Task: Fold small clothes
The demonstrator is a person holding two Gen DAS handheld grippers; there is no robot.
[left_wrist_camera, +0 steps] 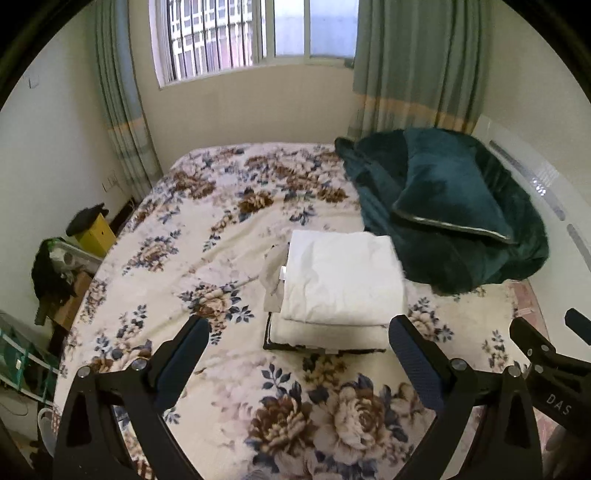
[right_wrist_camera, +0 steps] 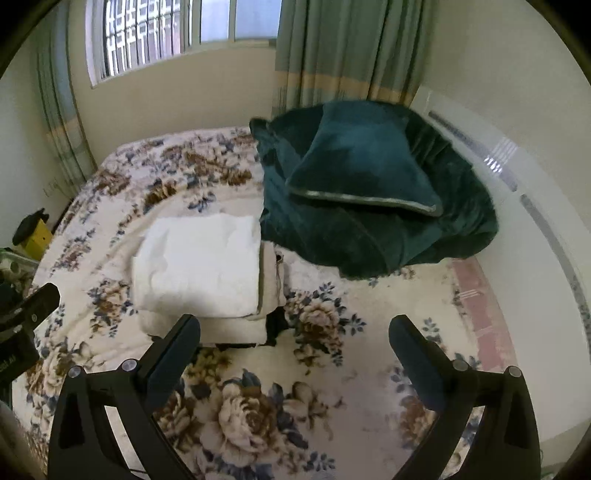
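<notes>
Centrally, a stack of folded white clothes is lying on the floral bedspread, a plush teal blanket crowding its two o'clock; left gripper and right gripper are hovering released.

Place: a bedroom in a home.
Bed: fills most of the room, covered by a cream spread with brown and blue flowers.
Bedding: a dark green plush blanket heaped at the far right, a matching pillow on top.
Folded laundry: a small stack of white pieces lying on the spread.
Window: barred, with daylight behind, flanked by green curtains with a pale band.
Walls: plain cream paint.
Bedside clutter: a yellow box and dark items, possibly on a low stand; too blurred to tell.
</notes>
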